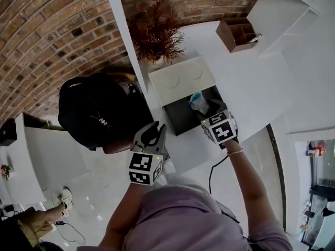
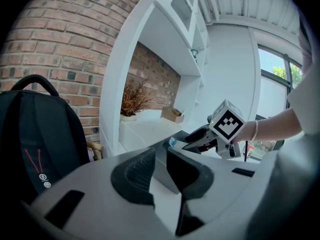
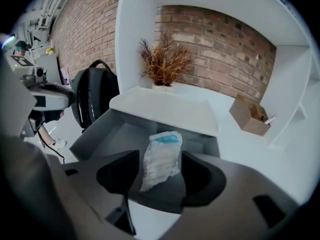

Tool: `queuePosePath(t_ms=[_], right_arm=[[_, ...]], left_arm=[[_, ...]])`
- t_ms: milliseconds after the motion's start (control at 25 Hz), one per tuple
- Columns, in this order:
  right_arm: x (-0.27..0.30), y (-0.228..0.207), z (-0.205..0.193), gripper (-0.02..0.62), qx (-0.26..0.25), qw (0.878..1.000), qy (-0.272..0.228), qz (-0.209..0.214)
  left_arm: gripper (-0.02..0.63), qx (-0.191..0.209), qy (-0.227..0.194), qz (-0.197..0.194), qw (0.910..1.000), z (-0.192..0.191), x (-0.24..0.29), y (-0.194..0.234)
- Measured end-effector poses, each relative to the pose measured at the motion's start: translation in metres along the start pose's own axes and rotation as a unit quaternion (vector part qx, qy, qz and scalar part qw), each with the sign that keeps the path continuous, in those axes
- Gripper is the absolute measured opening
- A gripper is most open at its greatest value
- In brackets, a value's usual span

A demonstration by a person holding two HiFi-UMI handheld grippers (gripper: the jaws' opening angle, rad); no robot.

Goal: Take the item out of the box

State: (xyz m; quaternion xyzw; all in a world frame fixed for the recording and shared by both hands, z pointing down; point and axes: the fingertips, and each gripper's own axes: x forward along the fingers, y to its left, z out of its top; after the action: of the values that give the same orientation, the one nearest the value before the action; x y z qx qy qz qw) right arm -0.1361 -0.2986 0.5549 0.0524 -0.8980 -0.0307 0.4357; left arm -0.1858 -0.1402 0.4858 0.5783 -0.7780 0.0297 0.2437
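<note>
An open box [image 1: 178, 120] with a dark inside and a white lid [image 1: 180, 80] folded back sits on the white desk. A crinkly clear packet with a blue top [image 1: 199, 102] stands upright in the box. My right gripper [image 1: 209, 110] is at the box's right side. In the right gripper view the packet [image 3: 162, 159] rises between the wide-apart jaws of that gripper [image 3: 160, 165], close to the right pad, with a gap on the left. My left gripper [image 1: 151, 135] hangs open and empty at the box's near left corner. It [image 2: 160, 166] looks at the right gripper [image 2: 192, 143].
A black backpack [image 1: 99, 114] stands left of the box. A dried plant [image 1: 157, 33] in a white pot is behind the lid. A small brown cardboard organiser [image 1: 238, 35] sits at the back right. A black cable [image 1: 214, 171] runs off the desk's near edge.
</note>
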Motion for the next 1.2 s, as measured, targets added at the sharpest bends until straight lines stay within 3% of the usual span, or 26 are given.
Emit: queuePosePath(t_ms=[560,1200], right_arm=[[0.019,0.002,-0.015,0.260,-0.064,0.994,0.087,-0.013],[0.014,-0.002,-0.012,0.145,-0.098,0.991,0.073,-0.061]], left_arm=[[0.055,-0.012,-0.003,0.012,0.9999,-0.004,-0.005,0.007],[0.055,-0.007,-0.006,0.012,0.9999,-0.004,-0.016,0.008]])
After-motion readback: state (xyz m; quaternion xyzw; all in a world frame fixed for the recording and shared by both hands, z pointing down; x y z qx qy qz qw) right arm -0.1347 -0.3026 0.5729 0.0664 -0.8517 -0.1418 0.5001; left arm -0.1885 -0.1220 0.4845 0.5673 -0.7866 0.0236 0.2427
